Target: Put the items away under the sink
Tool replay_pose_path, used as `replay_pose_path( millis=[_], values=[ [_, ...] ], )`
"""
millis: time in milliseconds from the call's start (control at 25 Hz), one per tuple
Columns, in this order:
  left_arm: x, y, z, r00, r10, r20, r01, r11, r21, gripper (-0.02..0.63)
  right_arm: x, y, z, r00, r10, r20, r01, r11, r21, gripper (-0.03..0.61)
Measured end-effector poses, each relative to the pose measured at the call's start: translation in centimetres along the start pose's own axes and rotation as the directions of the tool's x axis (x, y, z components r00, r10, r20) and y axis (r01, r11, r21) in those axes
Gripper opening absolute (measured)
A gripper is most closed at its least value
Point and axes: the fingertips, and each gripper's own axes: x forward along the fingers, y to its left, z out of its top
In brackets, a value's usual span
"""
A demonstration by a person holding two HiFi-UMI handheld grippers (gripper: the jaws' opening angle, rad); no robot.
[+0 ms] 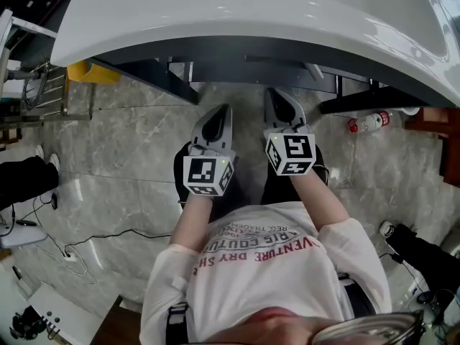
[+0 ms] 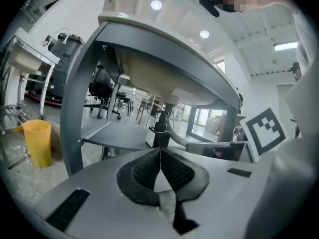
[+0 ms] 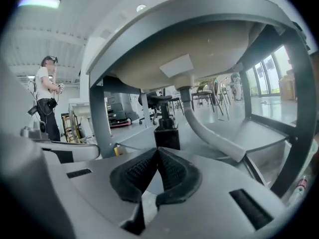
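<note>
The white sink [image 1: 237,13] stands on a grey frame [image 2: 79,108] with a low grey shelf [image 2: 117,138] beneath the basin. A black box-shaped item [image 3: 167,136] stands on that shelf beside the grey drain hose [image 3: 212,133]; it also shows as the black item [image 2: 160,133] in the left gripper view. Side by side, my left gripper [image 1: 218,115] and right gripper [image 1: 279,100] point at the opening under the sink. The left gripper [image 2: 160,152] and the right gripper [image 3: 157,152] are both shut, pads meeting, with nothing between them.
A yellow bin [image 1: 93,72] sits on the stone floor left of the frame, seen as the yellow bin [image 2: 39,143] too. A bottle with a red cap [image 1: 370,122] lies on the floor at the right. Cables [image 1: 86,239] trail at the left. A person [image 3: 47,101] stands far off.
</note>
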Motion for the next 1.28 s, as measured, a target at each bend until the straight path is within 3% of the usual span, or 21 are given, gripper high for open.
replay_pose_path(
  millis=[120, 280, 400, 640, 1000, 1280],
  values=[
    [-0.2, -1.2, 1.4, 0.999, -0.022, -0.031, 0.021, 1.0, -0.013, 0.023, -1.8, 0.0, 2.4, 1.0, 0.001, 0.011, -0.001, 1.0, -0.03, 0.025],
    [-0.9, -3.4, 4.9, 0.995, -0.045, -0.089, 0.044, 0.999, -0.011, 0.023, -4.3, -0.5, 6.4, 0.999, -0.02, -0.034, 0.02, 1.0, 0.001, 0.025],
    [-1.9, -5.1, 9.5, 0.992, -0.069, -0.103, 0.065, 0.997, -0.039, 0.023, -6.1, 0.4, 10.9, 0.998, 0.006, -0.061, -0.006, 1.0, 0.009, 0.025],
    [-3.7, -10.3, 19.9, 0.986, -0.109, -0.126, 0.108, 0.994, -0.017, 0.023, -10.0, 1.6, 22.1, 0.998, 0.026, -0.059, -0.025, 0.999, 0.026, 0.025],
    [-7.1, -17.8, 38.3, 0.989, -0.133, -0.069, 0.136, 0.99, 0.043, 0.023, -17.0, 1.7, 40.0, 1.0, 0.014, 0.008, -0.014, 0.999, 0.033, 0.025],
    [-9.5, -20.7, 50.4, 0.991, -0.125, 0.044, 0.12, 0.988, 0.101, 0.023, -21.2, 2.1, 51.1, 0.995, 0.016, 0.099, -0.016, 1.0, 0.001, 0.025]
  ],
)
